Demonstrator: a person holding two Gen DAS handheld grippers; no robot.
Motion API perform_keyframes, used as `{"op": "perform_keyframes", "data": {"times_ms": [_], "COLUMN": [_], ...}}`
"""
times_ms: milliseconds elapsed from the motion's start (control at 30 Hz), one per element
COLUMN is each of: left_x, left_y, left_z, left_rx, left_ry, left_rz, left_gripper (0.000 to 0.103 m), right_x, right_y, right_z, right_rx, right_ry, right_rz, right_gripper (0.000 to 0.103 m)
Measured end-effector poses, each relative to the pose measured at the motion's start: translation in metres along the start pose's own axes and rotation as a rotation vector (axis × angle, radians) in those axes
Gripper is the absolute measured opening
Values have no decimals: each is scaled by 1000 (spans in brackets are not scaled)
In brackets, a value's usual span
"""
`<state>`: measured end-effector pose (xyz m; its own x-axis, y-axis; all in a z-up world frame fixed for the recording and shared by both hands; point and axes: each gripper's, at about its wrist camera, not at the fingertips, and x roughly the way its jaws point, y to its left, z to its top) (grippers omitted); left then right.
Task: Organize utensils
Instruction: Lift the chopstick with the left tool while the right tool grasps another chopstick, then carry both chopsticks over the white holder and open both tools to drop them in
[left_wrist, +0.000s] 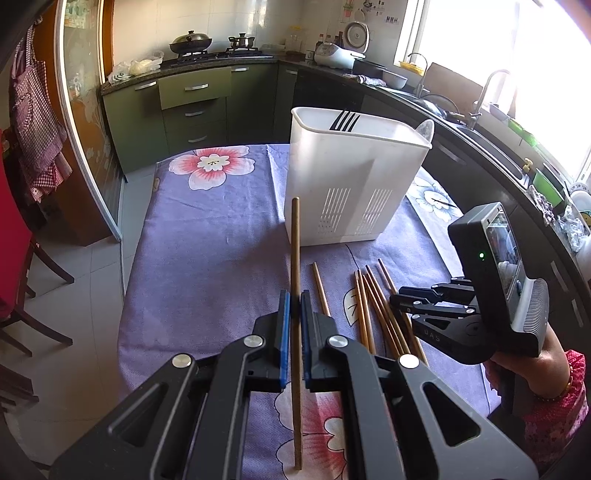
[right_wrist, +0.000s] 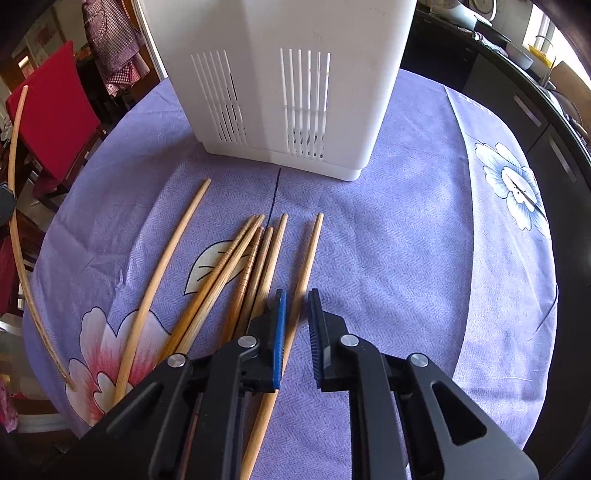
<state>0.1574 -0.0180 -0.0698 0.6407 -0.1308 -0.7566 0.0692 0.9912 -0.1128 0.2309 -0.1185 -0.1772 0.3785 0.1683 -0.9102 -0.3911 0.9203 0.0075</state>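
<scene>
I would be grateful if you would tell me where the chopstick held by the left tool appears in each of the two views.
Left wrist view: the held chopstick runs up the centre, clamped between the left tool pads.
Right wrist view: the same chopstick curves along the far left edge, lifted off the cloth.
Shared landmark: the white utensil holder, upper centre-right in the left view, top centre in the right view.

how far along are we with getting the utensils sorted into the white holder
Early on. Done: a black fork already stands in the white holder. In hand: the left gripper is shut on one chopstick, lifted off the cloth; the right gripper straddles the rightmost chopstick, pads not yet pressing it. Left: the other loose chopsticks still lie on the purple tablecloth.
</scene>
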Motion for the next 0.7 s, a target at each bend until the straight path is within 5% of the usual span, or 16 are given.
{"op": "perform_keyframes", "data": {"times_ms": [433,700], "left_x": [-4,-5], "left_y": [-2,0], "left_z": [3,5], "left_rx": [6,4], "left_ry": [-11,-15], "left_rz": [0,2], "left_gripper": [6,6], "right_x": [-2,-48], "right_y": [-1,-16], "right_z": [-5,-3], "right_rx": [10,50], "right_ry": [-56,-178], "right_rz": [15,70], "right_gripper": [7,7]}}
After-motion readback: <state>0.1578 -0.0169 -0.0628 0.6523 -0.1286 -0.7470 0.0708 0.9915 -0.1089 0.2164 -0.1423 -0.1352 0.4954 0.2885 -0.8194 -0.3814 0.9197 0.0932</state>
